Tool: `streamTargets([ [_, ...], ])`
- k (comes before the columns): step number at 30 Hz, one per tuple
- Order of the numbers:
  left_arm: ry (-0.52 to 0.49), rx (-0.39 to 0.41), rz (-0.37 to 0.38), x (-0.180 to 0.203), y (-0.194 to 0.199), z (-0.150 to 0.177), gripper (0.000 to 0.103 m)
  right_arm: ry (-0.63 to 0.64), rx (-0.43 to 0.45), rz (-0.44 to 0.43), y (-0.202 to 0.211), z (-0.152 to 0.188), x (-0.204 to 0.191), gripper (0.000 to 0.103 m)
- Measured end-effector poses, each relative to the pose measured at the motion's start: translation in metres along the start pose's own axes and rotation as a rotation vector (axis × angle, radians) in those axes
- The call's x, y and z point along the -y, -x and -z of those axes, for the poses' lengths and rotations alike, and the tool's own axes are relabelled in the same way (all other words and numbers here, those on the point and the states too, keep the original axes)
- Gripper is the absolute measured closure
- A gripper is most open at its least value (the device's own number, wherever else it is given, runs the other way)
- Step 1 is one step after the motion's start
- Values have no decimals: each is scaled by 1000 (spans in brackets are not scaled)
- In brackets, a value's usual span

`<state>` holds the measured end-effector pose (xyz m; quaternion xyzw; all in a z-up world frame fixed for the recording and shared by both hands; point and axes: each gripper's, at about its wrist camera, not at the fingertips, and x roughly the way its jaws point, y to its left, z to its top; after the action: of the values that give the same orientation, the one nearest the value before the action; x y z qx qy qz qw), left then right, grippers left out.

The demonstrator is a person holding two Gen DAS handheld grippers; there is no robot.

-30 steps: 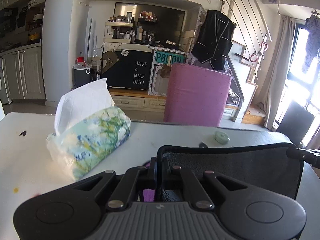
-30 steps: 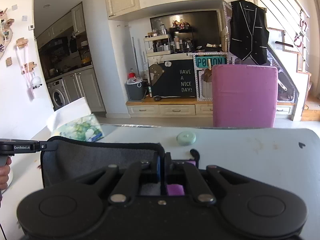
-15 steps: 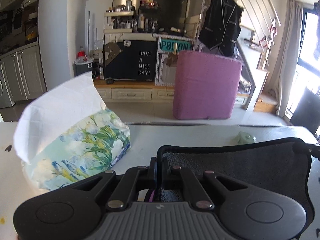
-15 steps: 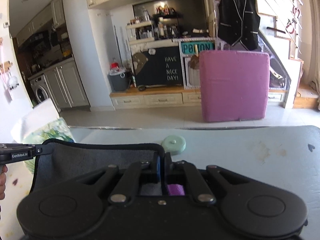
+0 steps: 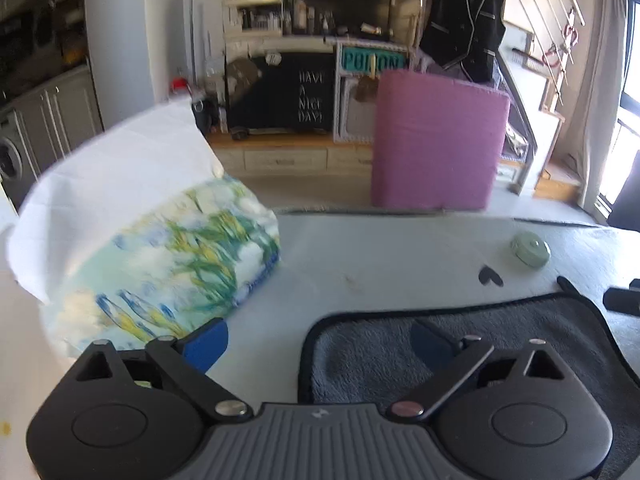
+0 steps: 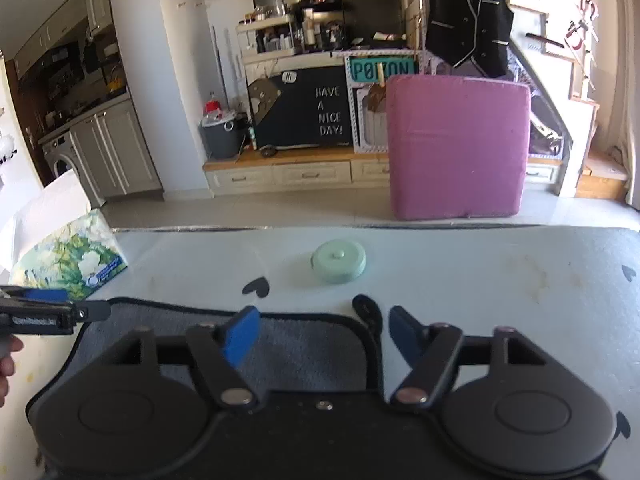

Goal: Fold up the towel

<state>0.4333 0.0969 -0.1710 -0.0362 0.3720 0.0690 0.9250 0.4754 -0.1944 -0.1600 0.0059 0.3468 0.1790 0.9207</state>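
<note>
- The left gripper (image 5: 316, 340) had its jaws wide apart and held nothing; one blue pad (image 5: 206, 342) stood over the bare table (image 5: 400, 248), and the other was over the left edge of the towel (image 5: 500, 344).
- The right gripper (image 6: 320, 330) was also spread apart with nothing between its fingers; its left blue pad (image 6: 240, 334) was over the towel (image 6: 304, 352), and its right finger was beyond the towel's right edge.
- The towel was dark grey with a black border and lay flat on the pale table (image 6: 480, 264), close in front of both grippers.
- A small black loop (image 6: 366, 306) stuck out at the far right corner of the towel.
- In the right wrist view, the left gripper (image 6: 60, 308) appeared from the side at the far left corner of the towel; a part of the hand (image 6: 8, 360) that held it showed at the picture's edge.
- A flowered tissue pack (image 5: 160, 268) with a white sheet coming out lay on the table to the left of the towel, apart from it.
- A round pale green lid-like object (image 6: 338, 260) rested on the table beyond the towel, not touching it.
- A black heart-shaped mark (image 6: 256, 286) was on the table between the green object and the towel.
- Behind the table stood a purple cushion (image 6: 456, 144) on the floor.
</note>
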Motion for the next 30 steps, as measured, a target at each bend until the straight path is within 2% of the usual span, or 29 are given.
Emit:
streamTargets([
  [3, 7, -31, 25, -1, 2, -2, 4, 0, -9, -4, 2, 1, -1, 10],
  [4, 8, -33, 28, -2, 4, -2, 2, -2, -11, -4, 2, 1, 0, 2],
  [5, 6, -33, 29, -1, 5, -2, 0, -5, -13, -3, 3, 2, 1, 0],
  [9, 6, -66, 39, 1, 10, 0, 0, -6, -26, 4, 7, 4, 0, 0],
  [30, 41, -70, -12, 8, 70, 7, 0, -11, 7, 30, 66, 7, -13, 0],
])
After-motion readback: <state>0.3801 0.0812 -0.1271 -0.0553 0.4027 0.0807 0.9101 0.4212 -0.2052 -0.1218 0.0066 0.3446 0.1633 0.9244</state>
